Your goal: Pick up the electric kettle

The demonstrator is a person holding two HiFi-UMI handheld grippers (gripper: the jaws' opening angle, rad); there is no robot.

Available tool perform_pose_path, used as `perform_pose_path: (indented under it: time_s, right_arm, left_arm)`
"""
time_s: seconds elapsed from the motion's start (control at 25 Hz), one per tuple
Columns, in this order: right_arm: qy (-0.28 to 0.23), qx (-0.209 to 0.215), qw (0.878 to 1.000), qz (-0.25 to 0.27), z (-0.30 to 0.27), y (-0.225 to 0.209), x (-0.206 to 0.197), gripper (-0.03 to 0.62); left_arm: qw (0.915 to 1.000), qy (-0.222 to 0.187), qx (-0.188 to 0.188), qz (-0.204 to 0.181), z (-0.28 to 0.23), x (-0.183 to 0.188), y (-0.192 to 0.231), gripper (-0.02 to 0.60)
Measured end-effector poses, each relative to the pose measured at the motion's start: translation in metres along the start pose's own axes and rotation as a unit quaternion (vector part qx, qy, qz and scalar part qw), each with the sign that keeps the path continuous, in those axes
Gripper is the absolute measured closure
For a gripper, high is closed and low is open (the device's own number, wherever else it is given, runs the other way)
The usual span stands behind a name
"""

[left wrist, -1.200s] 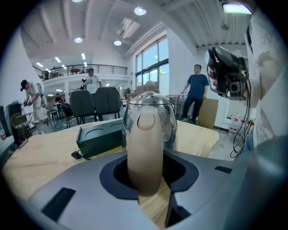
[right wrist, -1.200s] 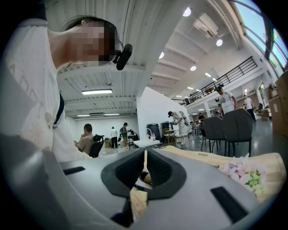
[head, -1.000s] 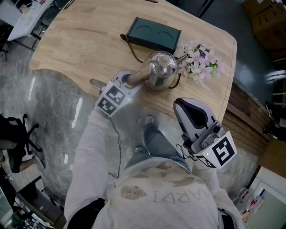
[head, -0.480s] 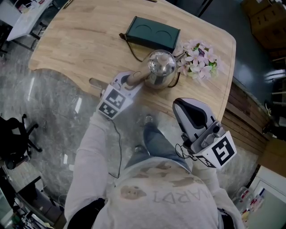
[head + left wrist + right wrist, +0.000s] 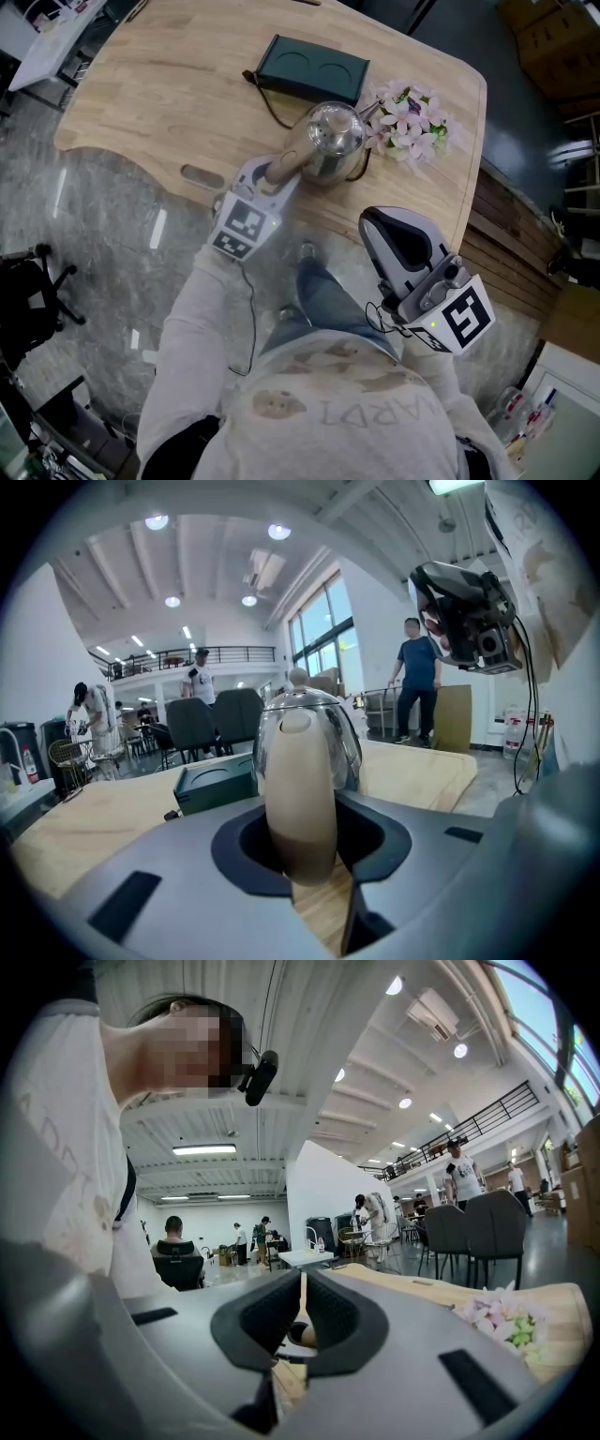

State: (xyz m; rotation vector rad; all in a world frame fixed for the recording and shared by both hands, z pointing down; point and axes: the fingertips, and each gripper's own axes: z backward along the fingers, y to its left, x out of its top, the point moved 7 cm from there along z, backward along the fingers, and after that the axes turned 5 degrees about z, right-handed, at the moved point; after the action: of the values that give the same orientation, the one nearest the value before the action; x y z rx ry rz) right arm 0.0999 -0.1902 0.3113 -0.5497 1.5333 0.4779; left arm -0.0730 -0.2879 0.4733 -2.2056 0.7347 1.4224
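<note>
Left gripper [image 5: 277, 176]: jaws just closed further, now clamped narrow on beige handle [image 5: 298, 789] of electric kettle [image 5: 335, 141]. Kettle stood on wooden table [image 5: 141, 103], near front edge.
Grip taken far out on handle: steel body likely to be tipped down or twisted in pads once lifted.
Brown cord [image 5: 277, 108] run from dark green box [image 5: 309, 67] toward kettle: box may be dragged.
Pink flowers [image 5: 410, 117] just beside kettle: may be swept.
Right gripper [image 5: 384, 225]: jaws together, nothing held, kept off table. Load borne by 1 gripper only.
</note>
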Motion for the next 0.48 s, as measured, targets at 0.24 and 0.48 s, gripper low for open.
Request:
perform_pose_path:
  time_s: [0.24,0.48]
  right_arm:
    - [-0.002,-0.003,1.0,0.006,0.005,0.003,0.004,0.566]
    - [-0.003,-0.003,1.0,0.009,0.011,0.005,0.004,0.566]
  left_arm:
    - [0.9994,-0.034,0.0,-0.002,0.001,0.015,-0.008,0.492]
    - [0.9963,-0.08,-0.003,0.03,0.004,0.033,-0.011,0.5]
